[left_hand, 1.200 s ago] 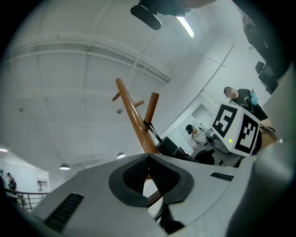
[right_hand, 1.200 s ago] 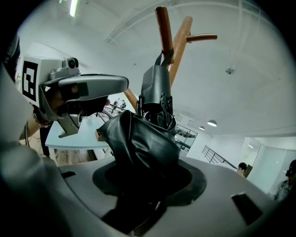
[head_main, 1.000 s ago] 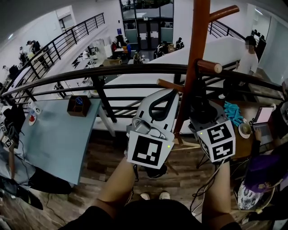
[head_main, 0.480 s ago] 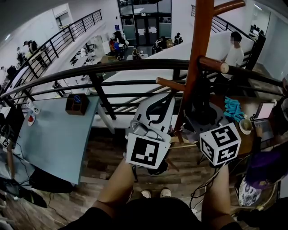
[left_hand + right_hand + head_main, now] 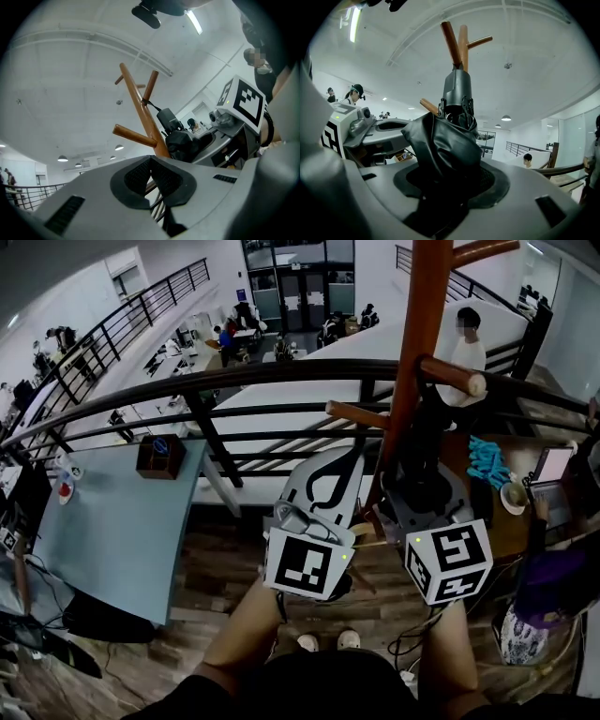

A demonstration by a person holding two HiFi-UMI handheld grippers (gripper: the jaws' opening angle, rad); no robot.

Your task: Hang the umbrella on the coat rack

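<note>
The head view looks down over a black railing [image 5: 234, 379] onto a lower floor. The brown coat rack [image 5: 417, 334] rises through the upper right of that frame. One peg [image 5: 361, 415] branches toward frame left and a second peg [image 5: 457, 379] toward frame right.

The right gripper [image 5: 450, 180] sits right of centre in the head view, just beside the pole. Its jaws stand fairly wide apart and clamp the folded black umbrella [image 5: 443, 140], with bunched fabric bulging up from between the pads. In the right gripper view the umbrella's grey top end stands in front of the pole, below the forked pegs. In the head view the umbrella lies right of centre, against the pole's right side and beneath the second peg. In the left gripper view a thin dark cord [image 5: 151, 106] runs from the umbrella's top end toward the fork of the rack. Whether the cord is looped over a peg cannot be told.

The left gripper [image 5: 151, 171] is at the centre of the head view, left of the pole and below the first peg. Its pads meet at the tips and hold nothing.

A blue-grey table [image 5: 122, 521] with a brown box [image 5: 161, 457] on it fills the left of the head view.
</note>
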